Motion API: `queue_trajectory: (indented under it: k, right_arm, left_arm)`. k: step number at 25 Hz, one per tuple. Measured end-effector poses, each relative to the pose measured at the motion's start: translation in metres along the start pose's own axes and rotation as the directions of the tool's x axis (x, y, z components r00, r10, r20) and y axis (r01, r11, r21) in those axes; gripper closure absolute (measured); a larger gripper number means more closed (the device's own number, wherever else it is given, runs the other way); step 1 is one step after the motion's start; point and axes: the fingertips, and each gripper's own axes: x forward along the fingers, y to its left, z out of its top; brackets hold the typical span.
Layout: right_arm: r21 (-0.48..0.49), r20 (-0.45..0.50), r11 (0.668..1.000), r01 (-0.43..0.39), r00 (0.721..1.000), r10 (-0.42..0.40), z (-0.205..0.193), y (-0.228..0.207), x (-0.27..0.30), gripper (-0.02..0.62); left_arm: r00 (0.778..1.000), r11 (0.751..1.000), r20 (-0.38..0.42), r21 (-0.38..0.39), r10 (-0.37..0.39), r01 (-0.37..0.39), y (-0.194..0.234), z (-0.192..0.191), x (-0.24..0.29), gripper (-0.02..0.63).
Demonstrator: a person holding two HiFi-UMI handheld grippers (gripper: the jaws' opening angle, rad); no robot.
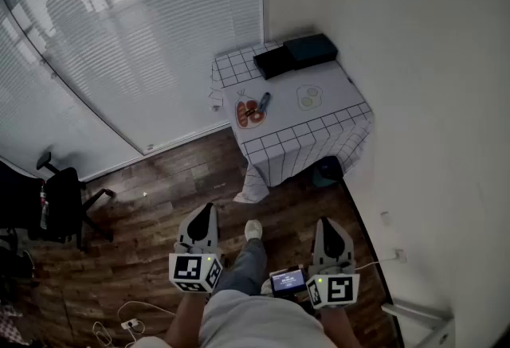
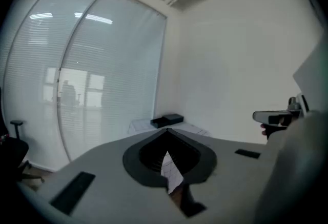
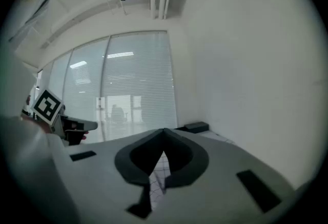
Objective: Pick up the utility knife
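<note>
Both tools are closed and empty: the left gripper and the right gripper each have their jaws pressed together at the tips, touching nothing. They are held side by side, roughly level, aimed toward 12 o'clock at one checked-cloth table, well apart from it. On it lie two dark boxes, two printed mats and one slim blue tool, seemingly the utility knife, at the red mat's 2 o'clock edge.
</note>
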Motion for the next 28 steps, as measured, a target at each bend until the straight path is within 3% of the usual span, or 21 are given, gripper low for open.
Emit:
queue_trajectory:
  k: [4,8,12,18,28]
  right_arm:
    - [-0.005,-0.003,1.0,-0.025,1.0,0.025,0.011,0.047,-0.069,0.589]
    - [0.0,-0.012,1.0,-0.022,1.0,0.022,0.013,0.066,-0.095,0.589]
    - [-0.049,0.015,0.997,-0.052,0.998,0.053,0.025,0.079,-0.104,0.589]
    - [-0.047,0.026,0.997,-0.053,0.998,0.055,0.026,0.079,-0.114,0.589]
    - [-0.063,0.014,0.997,-0.041,0.999,0.042,0.028,0.056,-0.11,0.589]
  left_arm:
    - [0.982,0.987,0.121,0.077,-0.146,0.138,-0.056,0.041,-0.086,0.6]
    - [0.97,0.976,0.111,0.069,-0.214,0.207,-0.09,0.03,-0.123,0.6]
    - [0.972,0.978,0.116,0.067,-0.205,0.199,-0.088,0.03,-0.136,0.6]
    - [0.975,0.977,0.106,0.117,-0.193,0.181,-0.085,0.028,-0.149,0.6]
    - [0.977,0.978,0.11,0.126,-0.182,0.168,-0.085,0.029,-0.132,0.6]
